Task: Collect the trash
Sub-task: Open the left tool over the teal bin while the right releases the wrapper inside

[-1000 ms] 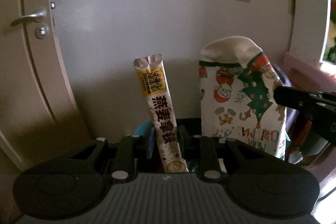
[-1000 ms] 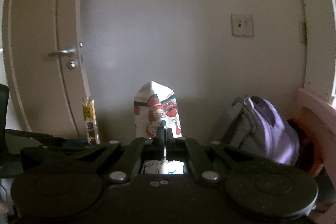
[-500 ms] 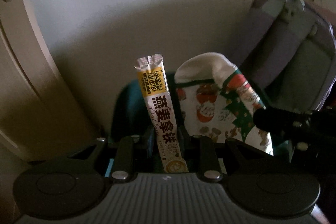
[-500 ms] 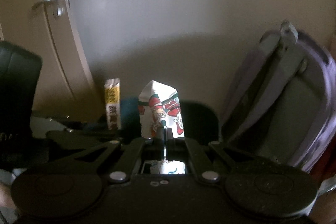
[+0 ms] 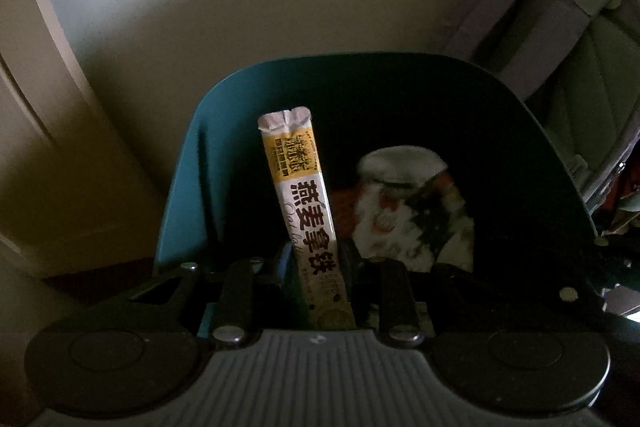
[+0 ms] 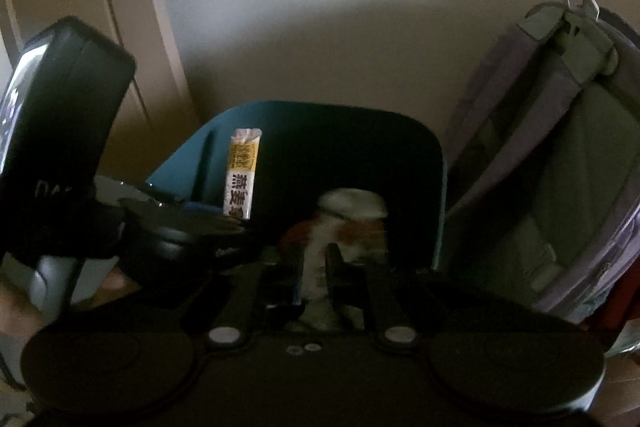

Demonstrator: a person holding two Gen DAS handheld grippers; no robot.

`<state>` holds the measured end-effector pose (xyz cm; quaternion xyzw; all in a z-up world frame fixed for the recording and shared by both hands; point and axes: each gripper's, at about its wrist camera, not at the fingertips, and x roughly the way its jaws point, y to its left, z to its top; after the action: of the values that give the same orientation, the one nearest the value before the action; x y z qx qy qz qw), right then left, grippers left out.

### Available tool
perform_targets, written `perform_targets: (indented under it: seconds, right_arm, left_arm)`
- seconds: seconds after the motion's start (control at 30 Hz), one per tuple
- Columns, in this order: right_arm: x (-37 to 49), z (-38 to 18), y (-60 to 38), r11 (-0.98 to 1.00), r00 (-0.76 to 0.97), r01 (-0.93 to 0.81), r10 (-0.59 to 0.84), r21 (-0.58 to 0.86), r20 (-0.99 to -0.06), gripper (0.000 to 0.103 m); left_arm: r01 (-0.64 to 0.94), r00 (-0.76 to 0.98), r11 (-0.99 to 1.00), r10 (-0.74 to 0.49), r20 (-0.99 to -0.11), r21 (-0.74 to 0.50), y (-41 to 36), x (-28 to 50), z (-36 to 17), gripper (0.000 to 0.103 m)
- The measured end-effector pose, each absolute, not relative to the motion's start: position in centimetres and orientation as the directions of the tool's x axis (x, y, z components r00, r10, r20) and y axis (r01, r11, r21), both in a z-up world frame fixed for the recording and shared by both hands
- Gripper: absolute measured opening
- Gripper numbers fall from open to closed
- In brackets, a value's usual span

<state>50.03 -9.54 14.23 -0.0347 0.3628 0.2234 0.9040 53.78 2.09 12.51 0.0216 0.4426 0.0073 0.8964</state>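
The floor (image 5: 100, 279) is barely seen, a dark strip at the foot of the pale wall. On it stands a teal plastic bin (image 5: 188, 187) with an open, rounded-square mouth (its inside is very dark), and just beside the bin, against the wall, leans a lilac-and-grey fabric backpack (image 6: 560, 155).

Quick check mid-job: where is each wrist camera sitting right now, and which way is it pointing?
Left wrist: behind the left gripper, looking down into the teal bin; jaws shut on the sachet.
Right wrist: behind the right gripper, over the same bin; jaws around the Christmas-print wrapper; left gripper visible.
Shared: bin, sachet, wrapper, purple backpack.
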Motion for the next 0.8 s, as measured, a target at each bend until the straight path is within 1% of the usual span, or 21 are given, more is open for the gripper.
perform_targets:
  seconds: [0.07,0.13,0.17,0.2,0.3,0.37,0.43,0.47,0.53,0.63,0.67,0.73,0.8]
  right_arm:
    - [49.6,14.8,-9.4,0.894,0.642,-0.439,0.380,0.087,-0.666,0.018]
    - [49.2,15.4,-9.5,0.893,0.648,-0.442,0.383,0.085,-0.659,0.029]
    - [48.8,15.7,-9.6,0.893,0.651,-0.443,0.384,0.082,-0.655,0.032]
    - [48.5,16.0,-9.7,0.891,0.653,-0.446,0.386,0.080,-0.651,0.032]
    - [47.4,16.8,-10.1,0.893,0.666,-0.444,0.380,0.068,-0.642,0.032]
    - [46.6,17.4,-10.3,0.893,0.671,-0.445,0.382,0.067,-0.636,0.033]
    - [45.8,17.9,-10.6,0.896,0.678,-0.440,0.378,0.065,-0.630,0.033]
    - [45.2,18.2,-10.9,0.896,0.681,-0.440,0.380,0.065,-0.626,0.034]
    - [44.0,18.7,-11.4,0.893,0.684,-0.443,0.390,0.074,-0.617,0.039]
    - [42.2,19.3,-12.2,0.888,0.685,-0.452,0.407,0.085,-0.604,0.042]
    - [41.5,19.4,-12.5,0.884,0.683,-0.458,0.416,0.090,-0.600,0.043]
    - [39.8,19.4,-12.9,0.875,0.677,-0.473,0.432,0.098,-0.596,0.045]
    - [38.3,19.2,-13.2,0.870,0.672,-0.483,0.443,0.101,-0.594,0.047]
  left_arm:
    - [0.002,0.613,1.000,0.017,-0.790,0.023,2.3,53.2,12.8,0.029]
    - [0.001,0.613,1.000,0.001,-0.790,0.003,3.1,53.2,13.1,0.041]
    - [0.004,0.617,1.000,-0.007,-0.787,-0.007,3.2,53.0,13.3,0.045]
    - [0.005,0.626,1.000,-0.010,-0.780,-0.008,3.4,52.8,13.6,0.048]
    - [0.012,0.644,1.000,-0.008,-0.765,-0.001,2.7,51.7,14.6,0.048]
    - [0.013,0.650,1.000,-0.014,-0.760,-0.007,2.7,50.7,15.2,0.052]
    - [0.011,0.661,1.000,-0.009,-0.750,-0.003,2.8,49.8,15.6,0.064]
    - [0.010,0.670,1.000,-0.007,-0.742,0.000,2.8,49.2,16.0,0.066]
    - [0.019,0.683,1.000,-0.011,-0.730,0.003,2.4,48.2,17.0,0.067]
    - [0.040,0.702,0.999,-0.025,-0.711,0.004,2.2,45.7,17.7,0.068]
    - [0.052,0.709,0.999,-0.033,-0.704,0.005,2.1,44.5,17.9,0.070]
    - [0.065,0.723,0.998,-0.039,-0.689,0.012,1.9,42.4,18.0,0.078]
    - [0.085,0.736,0.996,-0.048,-0.675,0.022,1.7,40.2,17.9,0.079]
